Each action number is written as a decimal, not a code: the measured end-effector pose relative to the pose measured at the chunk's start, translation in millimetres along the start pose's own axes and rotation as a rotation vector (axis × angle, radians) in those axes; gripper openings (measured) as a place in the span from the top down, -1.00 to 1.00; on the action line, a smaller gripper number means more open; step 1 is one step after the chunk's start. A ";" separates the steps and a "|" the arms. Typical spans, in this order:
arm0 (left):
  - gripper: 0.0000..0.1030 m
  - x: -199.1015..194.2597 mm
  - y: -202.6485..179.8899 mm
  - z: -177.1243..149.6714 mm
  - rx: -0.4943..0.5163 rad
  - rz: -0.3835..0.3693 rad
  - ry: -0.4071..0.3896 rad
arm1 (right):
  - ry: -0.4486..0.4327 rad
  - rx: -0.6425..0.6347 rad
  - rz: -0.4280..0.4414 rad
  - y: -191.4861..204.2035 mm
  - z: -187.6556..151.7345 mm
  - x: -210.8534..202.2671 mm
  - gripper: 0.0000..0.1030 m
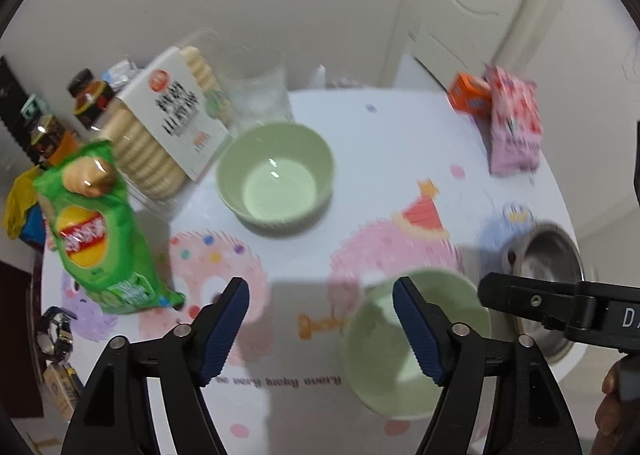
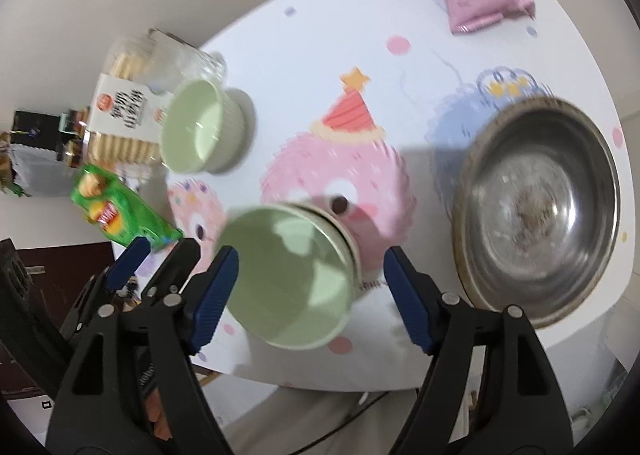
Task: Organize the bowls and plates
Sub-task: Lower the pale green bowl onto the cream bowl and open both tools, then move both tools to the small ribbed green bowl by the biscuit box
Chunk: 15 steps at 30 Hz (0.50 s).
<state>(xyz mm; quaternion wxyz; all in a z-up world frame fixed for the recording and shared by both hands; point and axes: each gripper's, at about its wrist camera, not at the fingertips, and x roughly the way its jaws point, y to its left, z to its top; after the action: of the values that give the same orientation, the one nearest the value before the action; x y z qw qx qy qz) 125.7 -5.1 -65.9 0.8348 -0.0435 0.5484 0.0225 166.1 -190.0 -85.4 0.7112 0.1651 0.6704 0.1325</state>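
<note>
Left wrist view: my left tongs (image 1: 320, 307) stand wide open and empty above the worktop (image 1: 384, 159); far green bowl (image 1: 275, 178) sits apart.

Right wrist view: right tongs (image 2: 310, 283) are parted and empty over the near green bowl (image 2: 288, 279); steel bowl (image 2: 536, 211) stands unstacked at right. I judge sorting incomplete.

Place: this was a home dining corner;
Evidence: round table (image 2: 304, 15) wore a cartoon party cloth; snack packets (image 1: 100, 231), biscuits (image 1: 160, 135); panelled door (image 1: 480, 7) behind
</note>
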 end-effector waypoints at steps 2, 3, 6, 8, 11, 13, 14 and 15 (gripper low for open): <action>-0.55 0.0 7.4 7.3 -0.015 0.043 -0.008 | -0.017 -0.016 0.008 9.9 9.3 -2.1 -0.47; -0.56 1.7 12.0 11.7 -0.027 0.064 -0.007 | -0.024 -0.027 0.016 16.0 15.2 -2.9 -0.47; -0.57 9.7 26.0 21.1 -0.059 0.103 0.000 | -0.035 -0.048 0.025 30.8 28.6 -3.1 -0.47; -0.57 15.3 34.6 25.8 -0.083 0.124 -0.002 | -0.038 -0.064 0.040 42.1 38.6 -1.2 -0.48; -0.57 26.0 49.9 32.3 -0.136 0.139 0.012 | -0.031 -0.077 0.041 55.4 54.1 7.7 -0.48; -0.57 31.2 59.4 37.0 -0.169 0.142 0.020 | -0.018 -0.082 0.037 63.5 65.2 14.8 -0.49; -0.57 32.5 62.7 38.6 -0.177 0.143 0.021 | -0.013 -0.084 0.037 66.6 69.1 18.2 -0.49; -0.57 34.2 66.2 40.8 -0.186 0.146 0.022 | -0.008 -0.087 0.035 69.9 73.5 21.4 -0.49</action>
<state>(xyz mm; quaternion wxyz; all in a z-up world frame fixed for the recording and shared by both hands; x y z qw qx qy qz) 170.9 64.4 -84.4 0.8173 -0.0811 0.5546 0.1335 243.0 -121.9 -72.6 0.7178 0.1462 0.6583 0.1732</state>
